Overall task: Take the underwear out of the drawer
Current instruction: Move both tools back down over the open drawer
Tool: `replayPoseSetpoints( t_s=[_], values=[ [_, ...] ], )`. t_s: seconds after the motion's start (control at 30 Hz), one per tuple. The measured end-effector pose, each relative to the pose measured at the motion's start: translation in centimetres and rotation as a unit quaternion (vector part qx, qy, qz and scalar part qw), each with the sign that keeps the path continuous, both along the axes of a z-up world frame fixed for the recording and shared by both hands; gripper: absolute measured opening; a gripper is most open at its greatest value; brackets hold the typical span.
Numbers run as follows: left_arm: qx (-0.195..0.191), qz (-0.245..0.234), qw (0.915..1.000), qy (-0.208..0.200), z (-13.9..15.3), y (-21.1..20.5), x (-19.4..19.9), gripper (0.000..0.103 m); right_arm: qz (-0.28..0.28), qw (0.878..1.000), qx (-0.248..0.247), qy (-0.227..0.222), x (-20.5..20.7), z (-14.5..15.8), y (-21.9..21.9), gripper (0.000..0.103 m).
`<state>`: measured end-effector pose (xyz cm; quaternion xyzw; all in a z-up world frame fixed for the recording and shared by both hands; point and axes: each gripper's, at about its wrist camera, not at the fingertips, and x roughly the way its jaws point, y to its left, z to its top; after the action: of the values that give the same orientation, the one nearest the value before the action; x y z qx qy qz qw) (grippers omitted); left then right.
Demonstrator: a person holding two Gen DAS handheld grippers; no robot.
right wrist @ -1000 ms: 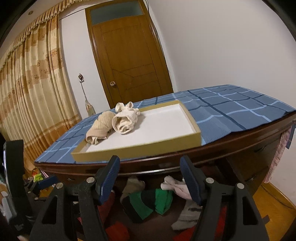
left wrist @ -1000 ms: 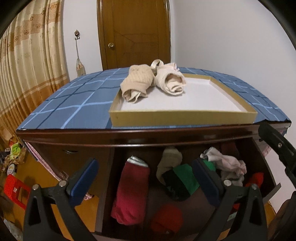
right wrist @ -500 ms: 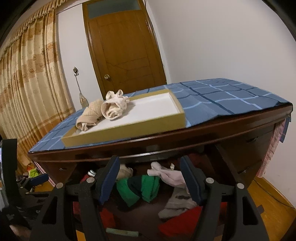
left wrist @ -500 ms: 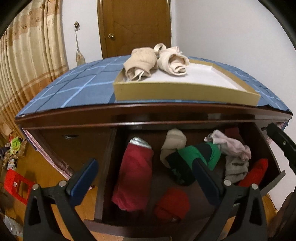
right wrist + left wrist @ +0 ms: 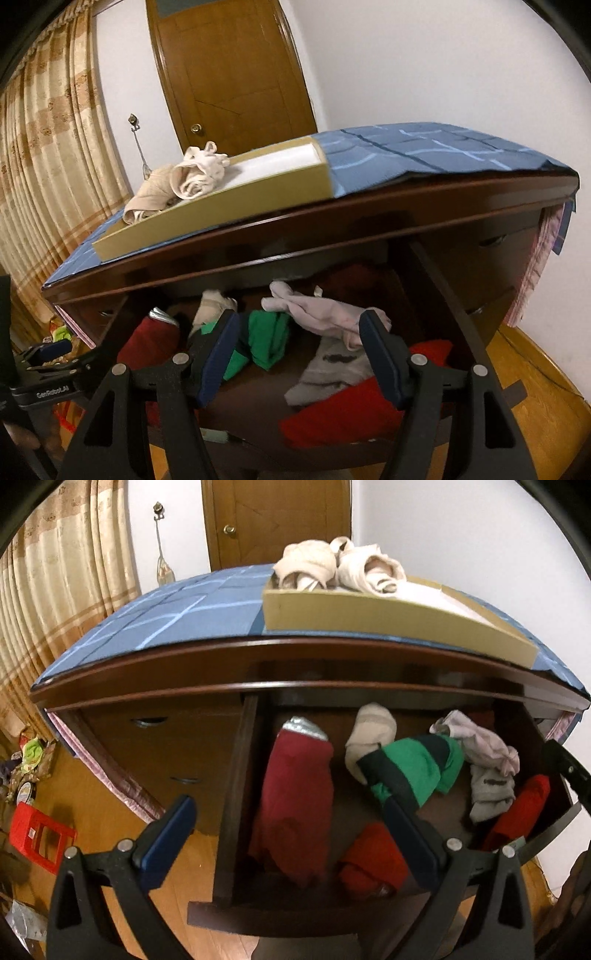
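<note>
An open wooden drawer (image 5: 236, 775) (image 5: 454, 295) holds loose clothing: a dark red piece (image 5: 295, 786), a green and black piece (image 5: 413, 768) (image 5: 266, 339), a cream roll (image 5: 369, 727), a pale pink piece (image 5: 480, 742) (image 5: 321, 314), a grey piece (image 5: 491, 790) (image 5: 332, 365) and bright red pieces (image 5: 373, 856) (image 5: 351, 410). My left gripper (image 5: 288, 816) hangs open above the drawer's front left. My right gripper (image 5: 299, 339) is open above the green and pink pieces, touching nothing. Two beige rolled garments (image 5: 340, 565) (image 5: 184, 181) lie in a shallow box (image 5: 388, 613) (image 5: 221, 206) on the dresser top.
A blue checked cloth (image 5: 166, 616) (image 5: 424, 151) covers the dresser top. Shut drawers (image 5: 162, 746) lie left of the open one. A red stool (image 5: 37, 834) and clutter sit on the wooden floor at left. A curtain (image 5: 48, 166) and a door (image 5: 229, 74) stand behind.
Both grippers have sunk and tipped downward toward the open drawer; the dresser top has risen in both views and more of the drawer's contents shows. Jaws stayed open.
</note>
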<state>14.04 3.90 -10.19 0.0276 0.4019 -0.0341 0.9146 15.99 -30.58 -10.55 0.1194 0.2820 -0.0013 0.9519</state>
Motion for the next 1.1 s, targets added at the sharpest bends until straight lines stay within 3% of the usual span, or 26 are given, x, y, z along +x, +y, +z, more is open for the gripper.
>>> replayPoseSetpoints(
  t_s=[0.6, 0.7, 0.87, 0.97, 1.1],
  values=[
    [0.002, -0.017, 0.9995, 0.028, -1.2, -1.4, 2.2, 0.102, -0.016, 0.999, 0.03, 0.04, -0.4, -2.6, -2.2, 0.07],
    [-0.007, -0.027, 0.9988, 0.04, -1.5, -1.8, 3.1, 0.094, -0.011, 0.999, 0.025, 0.037, -0.3, -2.7, -2.0, 0.07],
    [-0.011, -0.028, 0.9972, 0.069, -2.5, -2.3, 4.8, 0.091, -0.007, 0.999, 0.025, 0.041, 0.1, -2.9, -2.0, 0.07],
    [0.006, -0.037, 0.9959, 0.082, -3.1, -3.1, 5.6, 0.089, -0.005, 0.999, 0.026, 0.039, 0.2, -2.9, -2.0, 0.07],
    [0.028, -0.04, 0.9928, 0.109, -3.8, -3.8, 6.7, 0.077, -0.004, 0.999, 0.023, 0.041, 0.6, -3.0, -1.9, 0.07]
  ],
)
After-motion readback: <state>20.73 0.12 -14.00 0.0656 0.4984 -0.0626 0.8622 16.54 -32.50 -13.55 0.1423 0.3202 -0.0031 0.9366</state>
